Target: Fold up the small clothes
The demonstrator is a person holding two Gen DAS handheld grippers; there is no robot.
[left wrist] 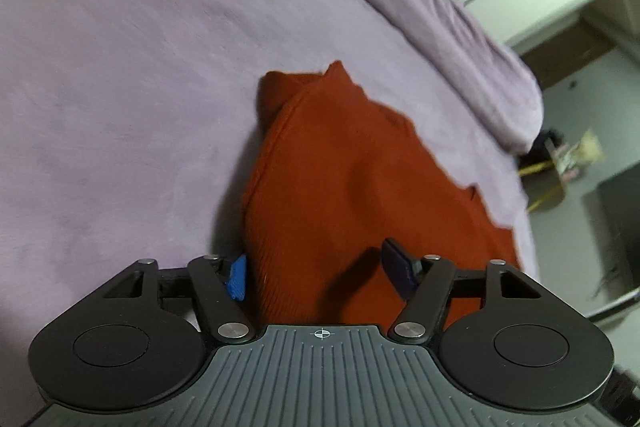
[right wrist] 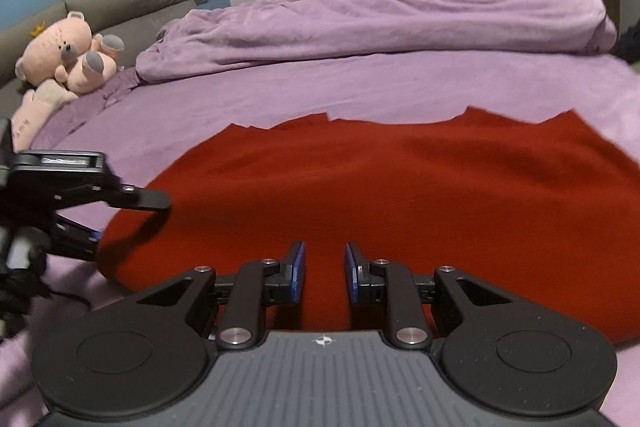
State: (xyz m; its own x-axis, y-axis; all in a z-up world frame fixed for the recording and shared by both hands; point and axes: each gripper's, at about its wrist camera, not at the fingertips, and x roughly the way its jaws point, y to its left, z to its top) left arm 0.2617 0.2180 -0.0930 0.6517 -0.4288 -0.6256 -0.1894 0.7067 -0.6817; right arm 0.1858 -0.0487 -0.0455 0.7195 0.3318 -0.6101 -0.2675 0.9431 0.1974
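Left wrist view: left gripper (left wrist: pixel 316 273) jaws spread astride red garment (left wrist: pixel 360 187), near hem hidden; right gripper (right wrist: pixel 325 273) jaws parted.

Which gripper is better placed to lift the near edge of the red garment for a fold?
Probably left: the left gripper is wide open astride the red garment edge. The right gripper is over its flat middle.

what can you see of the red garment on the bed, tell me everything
The red garment is a rust-red, finely ribbed knit, spread mostly flat on the lilac bedsheet, with a jagged, uneven far edge. In the left wrist view one end bunches up into a raised fold. The left gripper is open, its fingers straddling the near edge. The right gripper is also open, over the near hem; whether it touches is unclear.
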